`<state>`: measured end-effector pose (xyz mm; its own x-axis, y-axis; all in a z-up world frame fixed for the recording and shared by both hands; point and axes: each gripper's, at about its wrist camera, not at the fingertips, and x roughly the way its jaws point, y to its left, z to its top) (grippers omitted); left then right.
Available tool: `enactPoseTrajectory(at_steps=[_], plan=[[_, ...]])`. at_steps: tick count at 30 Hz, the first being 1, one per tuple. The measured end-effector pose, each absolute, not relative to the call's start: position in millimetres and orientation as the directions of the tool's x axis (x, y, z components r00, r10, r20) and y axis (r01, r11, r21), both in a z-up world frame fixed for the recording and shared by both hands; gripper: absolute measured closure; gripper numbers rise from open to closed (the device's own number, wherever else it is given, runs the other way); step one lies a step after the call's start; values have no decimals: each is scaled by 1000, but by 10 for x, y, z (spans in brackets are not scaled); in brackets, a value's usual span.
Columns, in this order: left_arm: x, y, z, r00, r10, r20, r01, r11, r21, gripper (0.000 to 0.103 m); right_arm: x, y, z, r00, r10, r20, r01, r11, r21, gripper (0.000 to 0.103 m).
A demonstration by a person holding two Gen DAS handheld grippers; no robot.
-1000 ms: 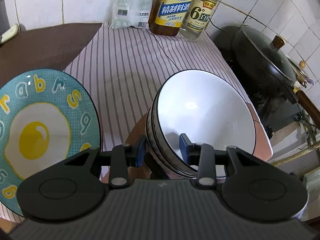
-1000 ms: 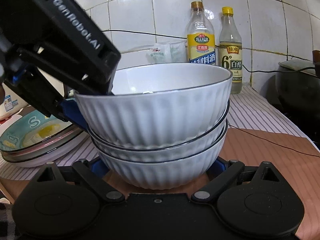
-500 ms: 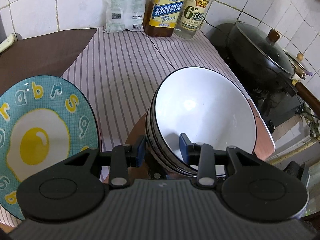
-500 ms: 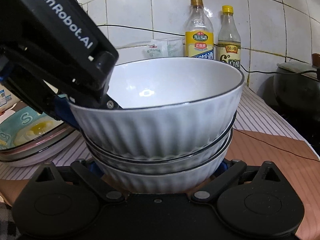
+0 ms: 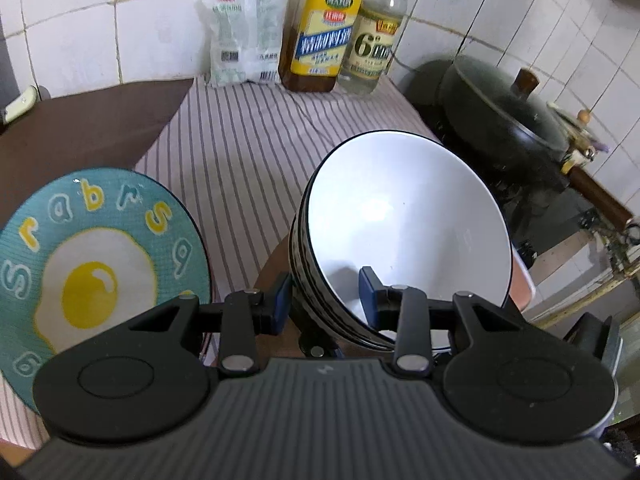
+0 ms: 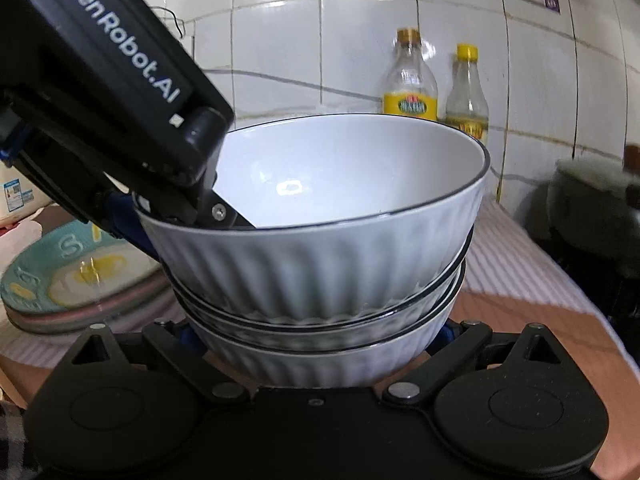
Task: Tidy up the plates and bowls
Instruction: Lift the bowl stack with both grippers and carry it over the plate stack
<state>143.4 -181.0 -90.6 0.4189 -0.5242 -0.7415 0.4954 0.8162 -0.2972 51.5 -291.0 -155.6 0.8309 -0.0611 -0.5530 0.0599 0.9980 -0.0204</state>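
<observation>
A stack of three white ribbed bowls (image 5: 404, 224) with dark rims is tilted and lifted off the brown board. My left gripper (image 5: 326, 300) is shut on the near rim of the stack, one finger inside the top bowl, one outside. My right gripper (image 6: 316, 336) is shut on the bottom bowl (image 6: 320, 364) of the stack, a finger on each side. A teal plate (image 5: 96, 264) with a fried-egg print tops a plate pile at the left, and it also shows in the right wrist view (image 6: 80, 276).
Two bottles (image 5: 320, 36) and a plastic packet (image 5: 244, 40) stand against the tiled wall at the back. A dark wok with a lid (image 5: 508, 116) sits on the stove to the right. A striped cloth (image 5: 248, 160) covers the counter, with a brown board (image 6: 520, 320) under the bowls.
The bowl stack has risen and tilted, held by both grippers. Both grippers lifted with it; the bottles now sit lower behind the top bowl's rim.
</observation>
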Motion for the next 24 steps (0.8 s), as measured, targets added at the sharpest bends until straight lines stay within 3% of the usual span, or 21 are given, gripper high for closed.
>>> enactPoseTrajectory(at_steps=[10,24], plan=[[1388,-1399,-547,481,-493,-725,452,848,-276,69,676,-2605,-1232,858,4,-514,-12,1000,-13,3],[1678,-445,-539,550,-354,-756,289,930,-225,68,1288,-1842,-1311,818,196,-542,-177,980,88,3]])
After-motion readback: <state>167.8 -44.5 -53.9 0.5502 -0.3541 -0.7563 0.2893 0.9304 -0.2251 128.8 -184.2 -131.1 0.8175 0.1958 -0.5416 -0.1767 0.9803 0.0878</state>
